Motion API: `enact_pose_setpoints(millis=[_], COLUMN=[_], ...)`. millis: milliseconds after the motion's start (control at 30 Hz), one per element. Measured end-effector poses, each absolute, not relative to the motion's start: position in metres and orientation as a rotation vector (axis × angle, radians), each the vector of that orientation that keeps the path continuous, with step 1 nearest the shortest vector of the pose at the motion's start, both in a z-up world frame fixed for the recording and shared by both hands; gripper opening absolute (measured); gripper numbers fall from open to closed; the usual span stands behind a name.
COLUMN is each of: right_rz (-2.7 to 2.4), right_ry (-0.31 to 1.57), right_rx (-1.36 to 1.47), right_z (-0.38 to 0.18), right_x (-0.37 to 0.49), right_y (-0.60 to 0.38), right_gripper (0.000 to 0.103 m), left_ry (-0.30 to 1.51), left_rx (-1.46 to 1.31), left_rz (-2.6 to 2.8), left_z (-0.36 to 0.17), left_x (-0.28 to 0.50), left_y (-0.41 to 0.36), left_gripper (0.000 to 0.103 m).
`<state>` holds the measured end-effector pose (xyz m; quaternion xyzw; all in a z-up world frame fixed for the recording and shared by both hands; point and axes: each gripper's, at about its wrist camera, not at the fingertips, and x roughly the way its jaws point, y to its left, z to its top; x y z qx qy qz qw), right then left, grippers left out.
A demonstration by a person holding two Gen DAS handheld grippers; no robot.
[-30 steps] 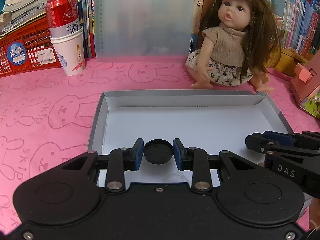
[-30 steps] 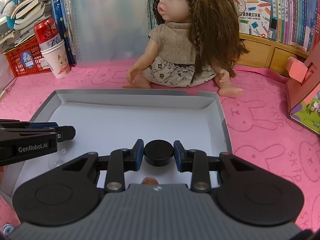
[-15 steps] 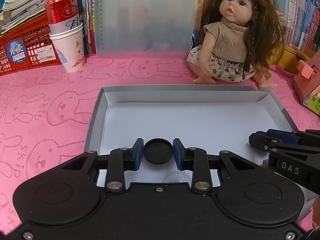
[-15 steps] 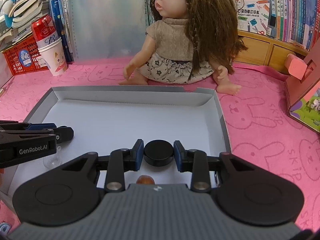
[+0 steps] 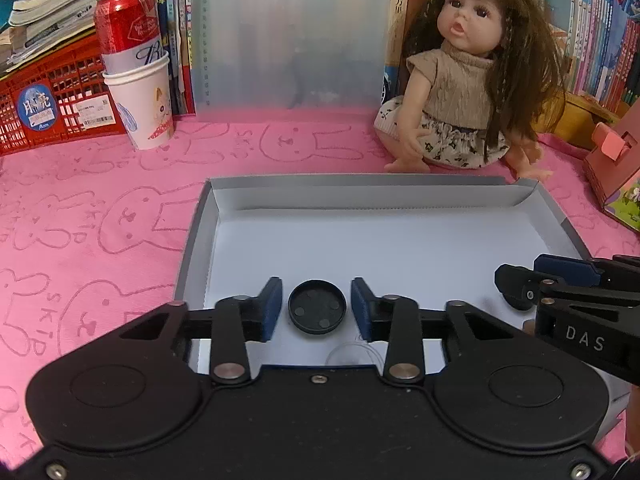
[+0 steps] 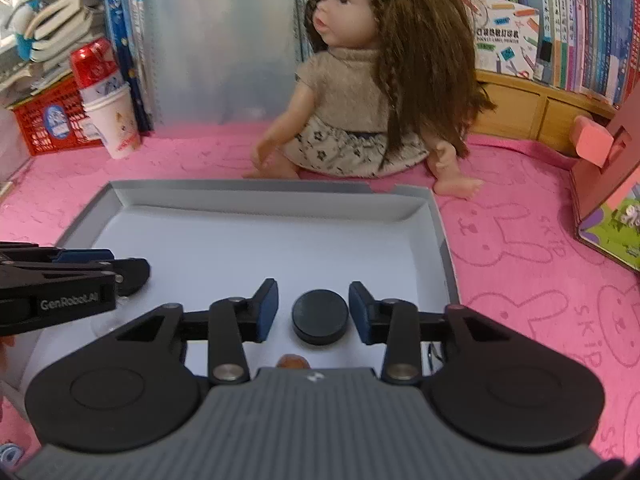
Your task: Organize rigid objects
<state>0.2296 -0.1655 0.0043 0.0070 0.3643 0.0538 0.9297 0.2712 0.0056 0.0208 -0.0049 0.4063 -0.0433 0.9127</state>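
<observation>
Releasing step: left tongs (image 5: 316, 307) and right tongs (image 6: 313, 308) apart around 2 black discs (image 5: 317, 306) (image 6: 319, 315) in white tray (image 5: 400, 248); next, withdraw clear.

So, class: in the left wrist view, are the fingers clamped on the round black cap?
No: the round black cap sits with gaps between both fingers.

Two fisheye wrist views, each low and close over the near end of a white tray (image 5: 224, 216) (image 6: 436, 216), facing a doll (image 5: 460, 92) (image 6: 360, 92) and bookshelf at frame top. Left view set further left; shared: tray floor, doll, red can (image 5: 128, 20) (image 6: 94, 66).
</observation>
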Motion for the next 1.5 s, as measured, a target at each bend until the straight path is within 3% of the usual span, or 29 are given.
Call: enact_pose_setpoints(millis=[167,333,633,833,1100,1500], right_rz=[0.115,0.154,0.179,0.179,0.182,0.199], right_ry=[0.720,0.686,0.615,0.574,0.535,0.465], right_rx=[-0.004,-0.018,-0.040,-0.051,-0.055,-0.044], right_z=[0.011,0.019,0.033,0.041,0.045,0.054], right_x=[0.223,0.207,0.175,0.156,0.136,0.101], right_y=[-0.162,-0.159,-0.161,-0.163,-0.167,-0.175], right_gripper=[0.064,0.070,0.087,0.089,0.091,0.102], left_ry=[0.813,0.784,0.715,0.693,0.661,0.580], left_rx=[-0.012,-0.024,0.005,-0.007,-0.013,-0.005], left_rz=[-0.098,-0.115,-0.103,-0.131,-0.185,-0.231], left_z=[0.029,0.037,0.049,0.056,0.065,0.081], left_x=[0.264,0.252,0.227,0.211,0.186,0.141], left_y=[0.007,0.010,0.013,0.013,0.010,0.014], left_gripper=[0.045,0.061,0.073,0.082,0.085,0.089])
